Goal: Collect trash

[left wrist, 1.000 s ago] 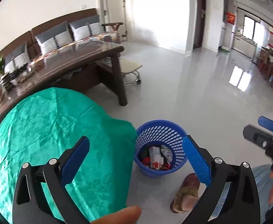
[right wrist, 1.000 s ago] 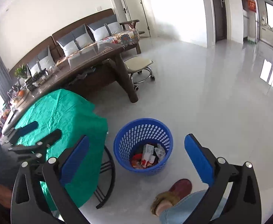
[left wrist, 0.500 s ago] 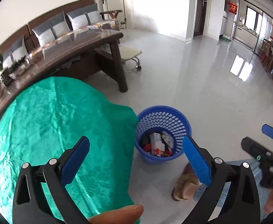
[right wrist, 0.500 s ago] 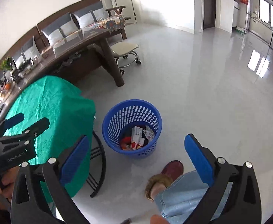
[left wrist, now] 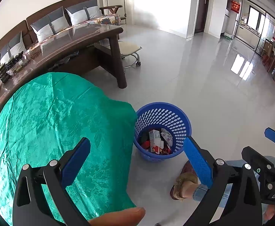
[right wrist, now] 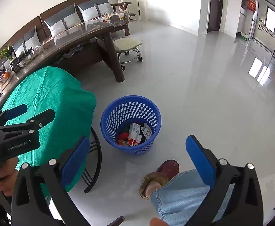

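Both wrists have drifted back and up over the last second — the blue basket (left wrist: 162, 130) now sits lower-centre in the left view and centre in the right view (right wrist: 131, 125), framed between my fingers in each. My left gripper (left wrist: 137, 156) is spread wide and empty; my right gripper (right wrist: 137, 157) likewise, jaws far apart, nothing between them. Trash (left wrist: 156, 141) is already in the basket: a white-and-red carton (right wrist: 134, 134) standing on end, a crumpled wrapper (right wrist: 147, 130) beside it, red scraps underneath that I can't identify. The basket stands on the grey floor just beside the drape of the green tablecloth (left wrist: 58, 128), with the person's slipper (right wrist: 167, 169) near it at lower centre. No loose trash shows on the cloth or the floor in either view, so collecting looks done or close to it. Handling, my guess: the carton is light and thin-walled and will crush under a hard squeeze — pinch it across the flat faces near the top. The wrapper is soft and crinkly; any edge will do. The basket itself is stiff perforated plastic and light with this load — take it at the rim, one finger inside, one outside.
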`<state>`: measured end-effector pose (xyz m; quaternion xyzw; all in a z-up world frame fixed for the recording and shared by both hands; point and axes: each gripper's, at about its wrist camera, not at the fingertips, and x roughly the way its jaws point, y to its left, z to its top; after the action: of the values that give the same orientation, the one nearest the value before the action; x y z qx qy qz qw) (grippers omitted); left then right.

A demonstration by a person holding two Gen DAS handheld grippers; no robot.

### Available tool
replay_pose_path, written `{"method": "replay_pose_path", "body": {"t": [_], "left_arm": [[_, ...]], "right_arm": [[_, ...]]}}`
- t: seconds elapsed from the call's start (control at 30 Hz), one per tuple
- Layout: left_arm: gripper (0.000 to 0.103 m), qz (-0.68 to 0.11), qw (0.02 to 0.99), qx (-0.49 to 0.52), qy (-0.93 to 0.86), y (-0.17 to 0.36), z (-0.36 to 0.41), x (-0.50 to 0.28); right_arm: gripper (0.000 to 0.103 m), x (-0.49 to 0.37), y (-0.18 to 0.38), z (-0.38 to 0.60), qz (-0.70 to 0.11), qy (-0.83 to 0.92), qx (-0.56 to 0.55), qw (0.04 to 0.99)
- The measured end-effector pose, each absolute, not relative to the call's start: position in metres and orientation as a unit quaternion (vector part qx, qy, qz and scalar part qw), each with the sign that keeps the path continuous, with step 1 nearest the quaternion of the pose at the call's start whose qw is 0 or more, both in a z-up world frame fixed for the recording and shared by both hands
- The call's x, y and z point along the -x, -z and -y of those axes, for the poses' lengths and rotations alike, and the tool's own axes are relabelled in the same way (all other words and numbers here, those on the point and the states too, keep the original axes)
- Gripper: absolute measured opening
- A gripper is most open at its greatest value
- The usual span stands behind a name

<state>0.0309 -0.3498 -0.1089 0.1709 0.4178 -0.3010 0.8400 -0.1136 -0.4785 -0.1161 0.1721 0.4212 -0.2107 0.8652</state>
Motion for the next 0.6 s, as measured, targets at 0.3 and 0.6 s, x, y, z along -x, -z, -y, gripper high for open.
{"method": "replay_pose_path", "body": {"t": [0.3,0.6], "left_arm": [[0.098,-0.421,0.838,-0.173,0.301,0.1108,0.351,-0.0316],[0.098,-0.423,0.837,-0.173,0.301,0.1109,0.3503,-0.0329]], "right_arm": [[0.098,0.1126,0.1185,0.4792,-0.426,0.21,-0.173,0.863],[0.098,0.1099,0.1195,0.4768,-0.431,0.205,-0.17,0.862]]}}
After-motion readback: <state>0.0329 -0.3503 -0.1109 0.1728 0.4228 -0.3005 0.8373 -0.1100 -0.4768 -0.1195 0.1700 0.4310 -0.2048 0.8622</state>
